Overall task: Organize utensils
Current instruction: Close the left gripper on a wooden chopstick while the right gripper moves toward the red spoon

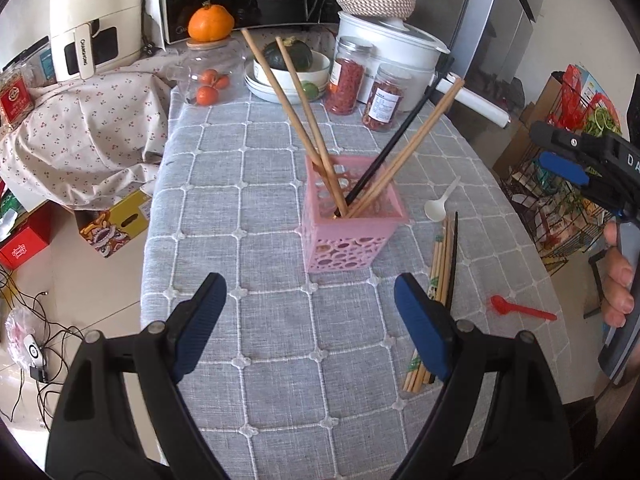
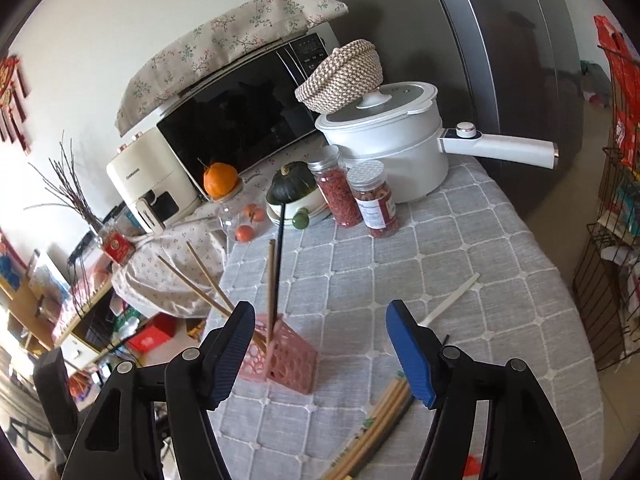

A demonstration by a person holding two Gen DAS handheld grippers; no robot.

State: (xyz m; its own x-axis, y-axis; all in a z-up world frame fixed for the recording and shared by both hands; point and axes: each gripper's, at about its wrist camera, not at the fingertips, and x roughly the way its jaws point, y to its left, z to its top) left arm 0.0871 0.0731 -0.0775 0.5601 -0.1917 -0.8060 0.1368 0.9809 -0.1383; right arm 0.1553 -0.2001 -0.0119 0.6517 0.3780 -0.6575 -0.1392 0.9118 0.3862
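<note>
A pink perforated holder (image 1: 352, 232) stands upright on the grey checked tablecloth (image 1: 280, 340), with several wooden chopsticks (image 1: 296, 120) and one black chopstick (image 1: 400, 136) leaning out of it. Right of it lie a loose bundle of chopsticks (image 1: 436, 280), a white spoon (image 1: 438, 204) and a red spoon (image 1: 520, 309). My left gripper (image 1: 308, 284) hangs open and empty above the cloth in front of the holder. My right gripper (image 2: 320, 312) is open and empty, above the holder (image 2: 280, 364) and the loose chopsticks (image 2: 380, 420). The right gripper (image 1: 568, 160) also shows in the left wrist view, held by a hand.
At the back stand a white pot (image 2: 388, 152), two jars of red dried fruit (image 2: 356, 196), a bowl with a dark squash (image 1: 292, 60), a glass jar with oranges (image 1: 208, 84) and a microwave (image 2: 240, 120). A wire rack (image 2: 612, 272) stands right of the table; boxes (image 1: 116, 224) lie on the floor left.
</note>
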